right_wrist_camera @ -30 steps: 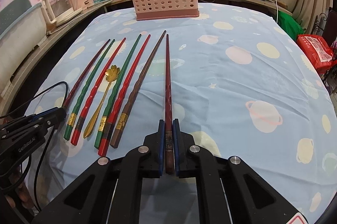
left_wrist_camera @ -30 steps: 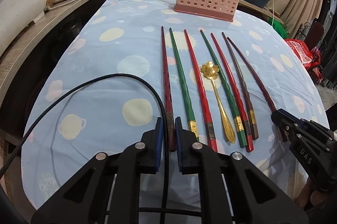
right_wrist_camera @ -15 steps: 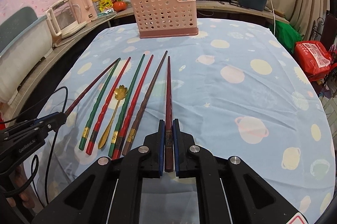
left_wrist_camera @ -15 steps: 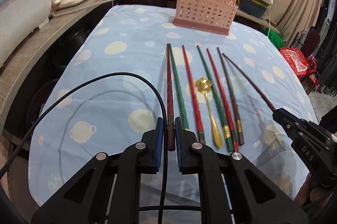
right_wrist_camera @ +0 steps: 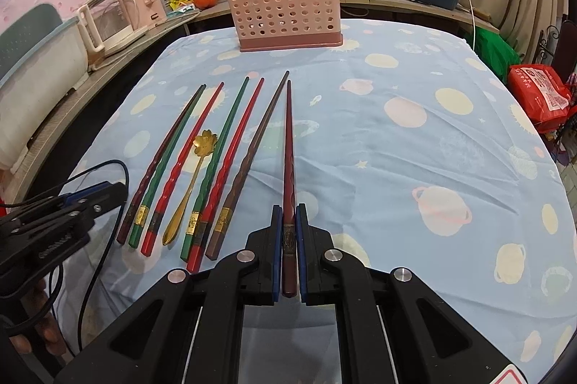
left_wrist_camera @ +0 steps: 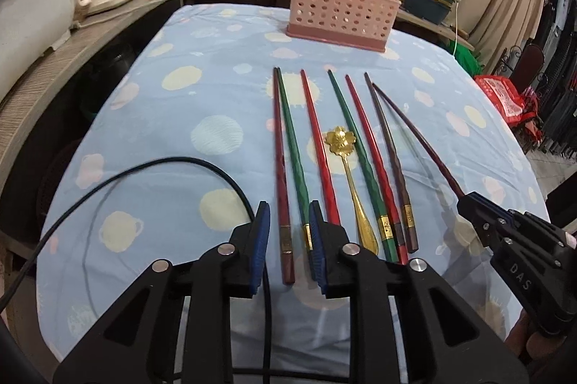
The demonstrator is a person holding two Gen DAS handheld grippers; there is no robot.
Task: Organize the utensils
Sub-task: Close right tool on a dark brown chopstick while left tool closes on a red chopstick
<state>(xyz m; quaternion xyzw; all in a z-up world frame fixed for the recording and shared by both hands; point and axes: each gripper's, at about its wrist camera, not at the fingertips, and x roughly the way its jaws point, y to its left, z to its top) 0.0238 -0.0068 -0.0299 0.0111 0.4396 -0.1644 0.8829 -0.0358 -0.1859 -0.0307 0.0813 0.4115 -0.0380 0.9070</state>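
Observation:
A row of chopsticks lies on the blue patterned cloth, with a gold flower-bowled spoon (left_wrist_camera: pixel 340 140) (right_wrist_camera: pixel 205 140) among them. My left gripper (left_wrist_camera: pixel 288 207) (right_wrist_camera: pixel 108 192) straddles the butt end of the leftmost dark red chopstick (left_wrist_camera: pixel 279 160) (right_wrist_camera: pixel 162 160). Its jaws are opening, and a gap shows on each side of the stick. Beside it lie green, red, green, red and brown chopsticks. My right gripper (right_wrist_camera: pixel 287 209) (left_wrist_camera: pixel 465 200) is shut on a dark maroon chopstick (right_wrist_camera: pixel 288 138) (left_wrist_camera: pixel 414 138), whose tip slants up over the cloth. A pink perforated utensil basket (left_wrist_camera: pixel 339 8) (right_wrist_camera: pixel 285 12) stands upright at the table's far end.
A black cable (left_wrist_camera: pixel 162 167) loops over the cloth left of my left gripper. A counter (right_wrist_camera: pixel 119 48) behind and to the left holds a kettle, bottles, a tomato, a rice cooker and steel pots. A red bag (right_wrist_camera: pixel 541 91) sits off the table's right side.
My left jaws have parted, and the dark red chopstick they gripped now lies loose between them beside the green one. My right gripper still grips its chopstick.

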